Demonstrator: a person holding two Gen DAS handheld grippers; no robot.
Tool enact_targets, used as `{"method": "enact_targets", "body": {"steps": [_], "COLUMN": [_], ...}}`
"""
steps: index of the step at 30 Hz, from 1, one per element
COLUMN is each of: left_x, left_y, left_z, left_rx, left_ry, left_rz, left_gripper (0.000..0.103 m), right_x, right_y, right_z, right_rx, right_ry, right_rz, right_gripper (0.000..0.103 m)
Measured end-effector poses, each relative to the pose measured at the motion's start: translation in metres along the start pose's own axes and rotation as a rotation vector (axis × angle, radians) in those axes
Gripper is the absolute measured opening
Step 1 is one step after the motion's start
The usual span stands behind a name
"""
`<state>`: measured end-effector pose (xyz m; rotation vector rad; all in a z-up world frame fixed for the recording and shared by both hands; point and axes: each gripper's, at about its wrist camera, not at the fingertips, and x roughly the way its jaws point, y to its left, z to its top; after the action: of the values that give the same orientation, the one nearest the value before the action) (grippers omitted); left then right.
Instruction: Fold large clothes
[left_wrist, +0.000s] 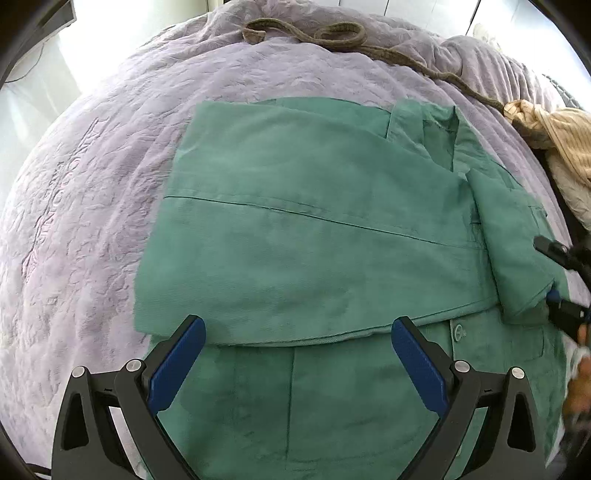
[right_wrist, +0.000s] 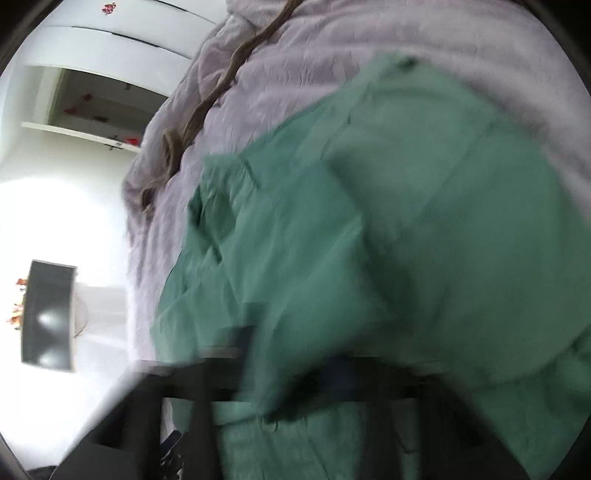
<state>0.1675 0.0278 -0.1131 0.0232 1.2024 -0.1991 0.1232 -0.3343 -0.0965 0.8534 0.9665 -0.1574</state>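
Observation:
A large green shirt (left_wrist: 303, 236) lies partly folded on a lilac bedspread (left_wrist: 92, 192). My left gripper (left_wrist: 297, 354) is open and empty just above the shirt's near folded edge. My right gripper (left_wrist: 554, 291) shows at the right edge of the left wrist view, holding the cuff end of the folded green sleeve (left_wrist: 513, 243). In the blurred right wrist view the green shirt (right_wrist: 406, 229) fills the frame and drapes over my right gripper (right_wrist: 295, 369), whose fingers are mostly hidden by cloth.
A brown cord (left_wrist: 332, 37) lies across the far side of the bedspread and also shows in the right wrist view (right_wrist: 221, 88). A beige striped garment (left_wrist: 554, 140) lies at the right. A dark monitor (right_wrist: 48, 314) and white walls lie beyond the bed.

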Motion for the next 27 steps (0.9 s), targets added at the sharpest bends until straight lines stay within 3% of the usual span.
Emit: {"method": "enact_targets", "body": {"steps": [4, 7, 10, 11, 13, 16, 18, 24, 27], "left_x": [-0.014, -0.019, -0.018, -0.017, -0.016, -0.016, -0.017, -0.007, 0.007], "left_y": [0.017, 0.032, 0.048, 0.052, 0.061, 0.064, 0.059, 0.015, -0.015], "left_z": [-0.003, -0.006, -0.009, -0.010, -0.011, -0.010, -0.007, 0.015, 0.026], "left_rx": [-0.024, -0.046, -0.080, -0.091, -0.117, -0.128, -0.114, -0.056, -0.008], "left_ry": [-0.031, -0.049, -0.043, -0.036, -0.025, -0.021, -0.027, -0.032, -0.008], "left_rz": [0.022, 0.064, 0.098, 0.105, 0.116, 0.115, 0.109, 0.009, -0.039], "left_gripper": [0.101, 0.101, 0.101, 0.101, 0.101, 0.101, 0.101, 0.101, 0.101], "right_x": [-0.002, 0.030, 0.072, 0.082, 0.086, 0.061, 0.038, -0.042, -0.068], "right_y": [0.079, 0.127, 0.145, 0.145, 0.142, 0.120, 0.087, -0.055, -0.079], "right_z": [-0.026, -0.067, -0.112, -0.125, -0.137, -0.131, -0.112, -0.051, -0.035], "right_rx": [-0.373, -0.655, -0.840, -0.873, -0.886, -0.783, -0.634, -0.087, -0.019], "right_ry": [-0.035, 0.065, 0.200, 0.251, 0.287, 0.291, 0.280, 0.133, 0.085], "right_rz": [-0.022, -0.060, -0.155, -0.172, -0.179, -0.107, -0.074, -0.099, -0.084], "right_gripper": [0.010, 0.012, 0.022, 0.032, 0.041, 0.053, 0.054, 0.054, 0.054]}}
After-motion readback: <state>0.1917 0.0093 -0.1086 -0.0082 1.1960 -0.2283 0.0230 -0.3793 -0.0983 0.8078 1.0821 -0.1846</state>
